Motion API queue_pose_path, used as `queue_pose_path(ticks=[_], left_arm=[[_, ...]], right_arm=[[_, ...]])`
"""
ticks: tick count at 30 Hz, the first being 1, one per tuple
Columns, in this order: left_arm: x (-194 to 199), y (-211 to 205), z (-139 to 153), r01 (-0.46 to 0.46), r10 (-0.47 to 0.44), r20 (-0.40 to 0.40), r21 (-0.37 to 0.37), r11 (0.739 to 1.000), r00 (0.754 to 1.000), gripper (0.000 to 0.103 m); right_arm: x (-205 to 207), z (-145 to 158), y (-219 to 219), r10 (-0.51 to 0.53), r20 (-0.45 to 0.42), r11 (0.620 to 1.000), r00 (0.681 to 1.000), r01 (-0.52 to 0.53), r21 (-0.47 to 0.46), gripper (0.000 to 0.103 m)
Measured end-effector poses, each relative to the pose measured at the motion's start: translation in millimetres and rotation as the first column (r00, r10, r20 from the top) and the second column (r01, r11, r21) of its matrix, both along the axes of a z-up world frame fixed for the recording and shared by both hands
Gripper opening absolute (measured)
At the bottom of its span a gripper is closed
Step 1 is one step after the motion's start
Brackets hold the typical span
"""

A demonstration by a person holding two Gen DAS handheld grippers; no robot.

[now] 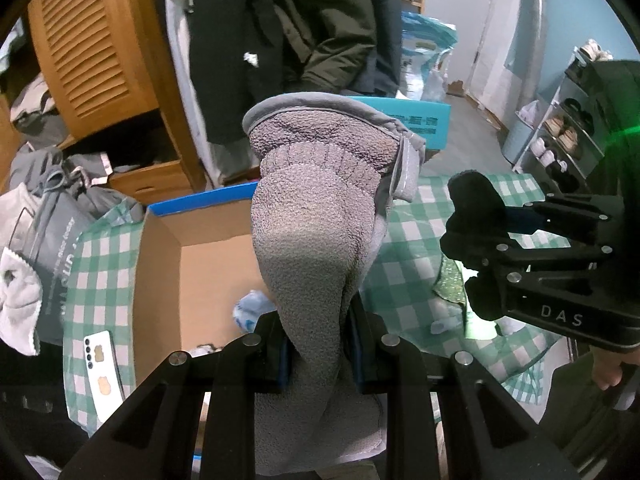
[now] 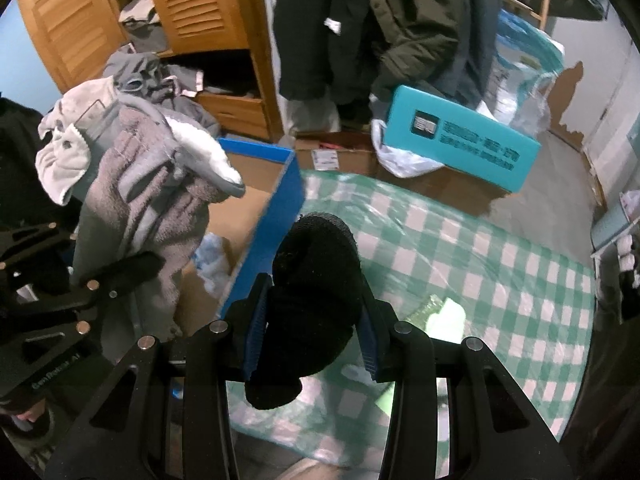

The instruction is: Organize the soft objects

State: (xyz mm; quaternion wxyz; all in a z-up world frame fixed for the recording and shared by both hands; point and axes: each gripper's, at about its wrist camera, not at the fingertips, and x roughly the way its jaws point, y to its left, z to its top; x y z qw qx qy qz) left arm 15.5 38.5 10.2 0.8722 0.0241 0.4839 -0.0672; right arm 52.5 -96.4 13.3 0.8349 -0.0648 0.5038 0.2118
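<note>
Open box [image 2: 280,196] on the checked cloth [image 2: 460,248], phone [image 1: 102,372] left of it, wardrobe [image 2: 200,12] behind.

The left hand-held gripper [image 1: 316,356] is clamped on a grey fleece garment [image 1: 312,216], which rises between its fingers and folds over at the top, above an open cardboard box [image 1: 160,264] with a blue rim. To the right, the right hand-held gripper [image 1: 476,240] grips a black soft item [image 1: 472,196] over the green-and-white checked cloth [image 1: 408,264]. A white phone [image 1: 103,368] lies on the cloth just left of the box.
</note>
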Motion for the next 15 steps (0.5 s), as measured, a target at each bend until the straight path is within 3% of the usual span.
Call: queue_pose_path(ticks=[15], left_arm=[[0.6, 62.4, -20.3, -0.097, 0.097, -0.022, 0.008, 0.995, 0.995, 0.023]], right_arm=[[7.0, -10.6, 73.8, 0.102, -0.030, 0.995, 0.994, -0.102, 0.004, 0.040]])
